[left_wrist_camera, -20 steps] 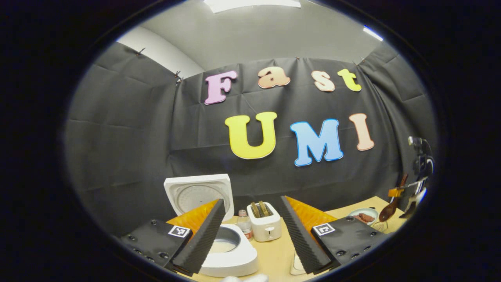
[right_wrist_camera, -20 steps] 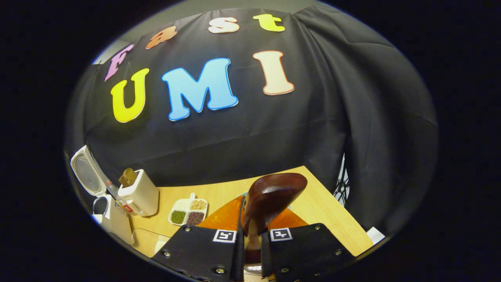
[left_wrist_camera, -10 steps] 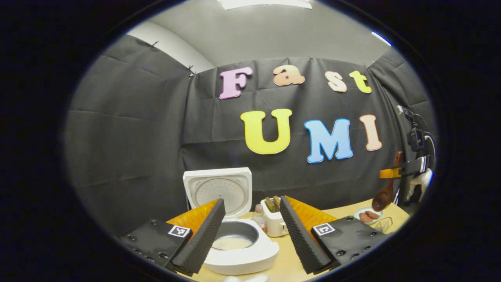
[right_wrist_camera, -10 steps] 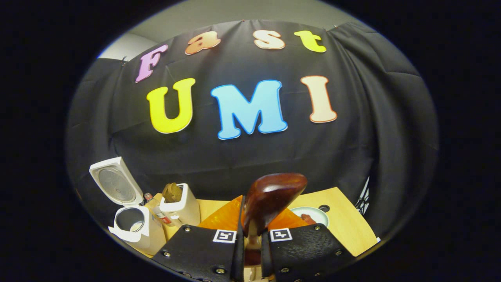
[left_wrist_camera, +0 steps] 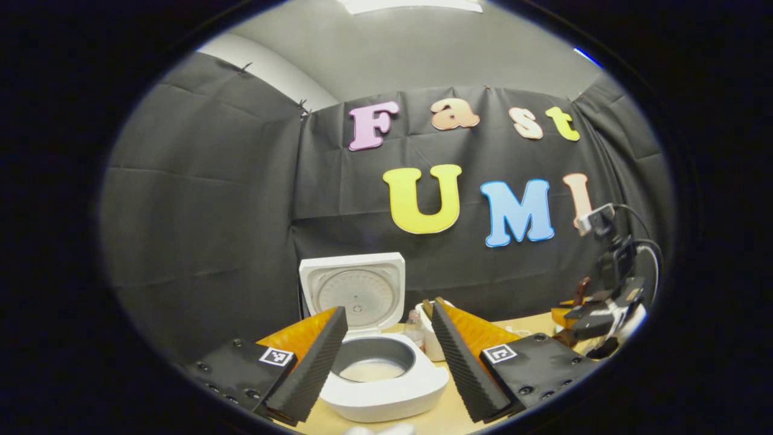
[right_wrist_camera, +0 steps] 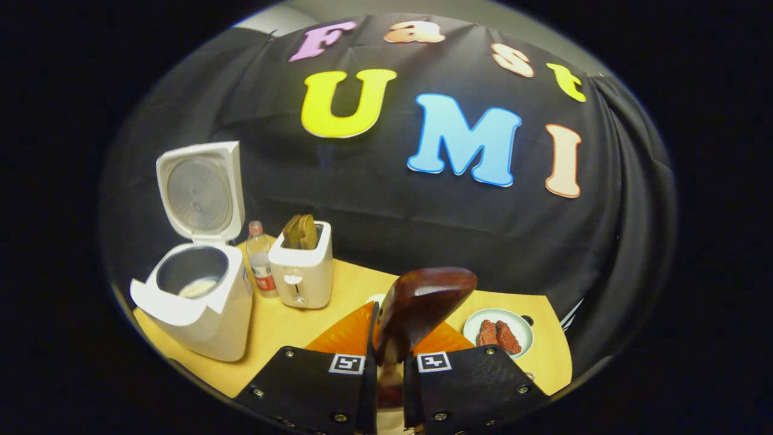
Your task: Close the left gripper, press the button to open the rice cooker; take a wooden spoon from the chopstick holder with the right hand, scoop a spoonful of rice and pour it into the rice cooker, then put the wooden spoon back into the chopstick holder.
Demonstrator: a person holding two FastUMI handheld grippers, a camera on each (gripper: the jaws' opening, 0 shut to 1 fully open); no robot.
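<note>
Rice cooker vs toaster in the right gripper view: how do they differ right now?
The rice cooker has its lid swung up and its pot exposed, with a little pale content at the bottom; the toaster has no lid, and brown slices stick out of its top slots. The rice cooker looks larger and stands nearer the table's left edge; the toaster stands to its right, a small bottle between them. Both are white and upright.

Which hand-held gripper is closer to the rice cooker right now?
Left. The left hand-held gripper hovers open right at the rice cooker, its fingers framing the pot. The right hand-held gripper, holding the wooden spoon, is farther off to the cooker's right.
</note>
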